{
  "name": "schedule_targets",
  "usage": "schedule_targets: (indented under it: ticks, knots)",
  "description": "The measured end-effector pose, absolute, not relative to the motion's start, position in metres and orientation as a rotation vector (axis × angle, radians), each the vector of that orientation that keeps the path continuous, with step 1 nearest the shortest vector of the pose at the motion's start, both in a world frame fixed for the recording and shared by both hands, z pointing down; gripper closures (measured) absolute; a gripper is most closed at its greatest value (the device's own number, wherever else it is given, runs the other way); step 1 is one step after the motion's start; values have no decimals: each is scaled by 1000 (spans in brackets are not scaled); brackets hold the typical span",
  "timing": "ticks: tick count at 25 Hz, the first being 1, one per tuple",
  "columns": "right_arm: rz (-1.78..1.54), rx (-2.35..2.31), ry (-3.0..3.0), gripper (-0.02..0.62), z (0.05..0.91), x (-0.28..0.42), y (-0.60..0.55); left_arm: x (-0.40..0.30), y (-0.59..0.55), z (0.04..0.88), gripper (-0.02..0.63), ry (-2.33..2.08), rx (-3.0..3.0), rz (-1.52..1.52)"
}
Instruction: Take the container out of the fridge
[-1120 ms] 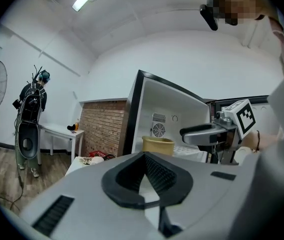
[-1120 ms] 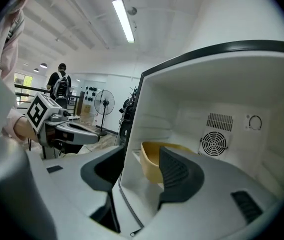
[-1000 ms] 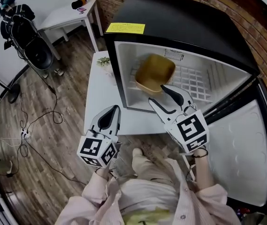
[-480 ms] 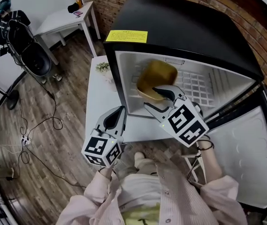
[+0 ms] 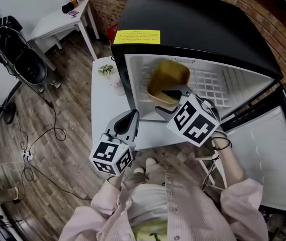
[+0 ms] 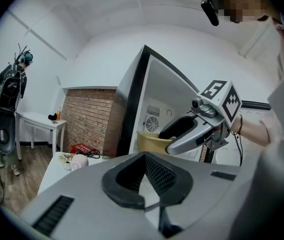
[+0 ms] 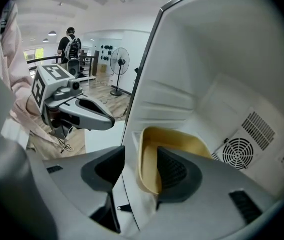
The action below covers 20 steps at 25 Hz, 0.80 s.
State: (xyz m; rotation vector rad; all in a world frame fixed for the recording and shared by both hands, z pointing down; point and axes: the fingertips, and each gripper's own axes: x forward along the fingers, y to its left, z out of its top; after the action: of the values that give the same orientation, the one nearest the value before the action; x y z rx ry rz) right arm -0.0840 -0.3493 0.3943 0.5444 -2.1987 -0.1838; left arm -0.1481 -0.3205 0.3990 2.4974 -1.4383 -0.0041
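Three views, starting with head view. Looking down on a black fridge, its door standing open at right. Spotting the tan container inside, sitting on the wire shelf toward the left wall. Seeing the right gripper reaching into the opening, with one jaw over the container's near rim. Noting the left gripper outside the fridge, lower down, over the edge of a white table just beside it.

Turning to left gripper view. Finding the jaws closed together, pads meeting at the tip, with nothing between them. Catching the right gripper beyond, in front of the container and the fan grille on the fridge's back wall.

Turning to right gripper view. Reading the jaws as wide apart, straddling the container's near wall, with one pad inside the bowl and the other outside, not clamped on it. Unable to tell whether the inside pad is touching.
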Motion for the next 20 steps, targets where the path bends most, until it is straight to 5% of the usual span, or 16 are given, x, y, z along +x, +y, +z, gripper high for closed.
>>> schedule_targets:
  ticks: [20]
  knots:
    - [-242, 550, -2034, 550, 400, -86, -355, -156, -328, 400, 615, -1345, 2537, -2]
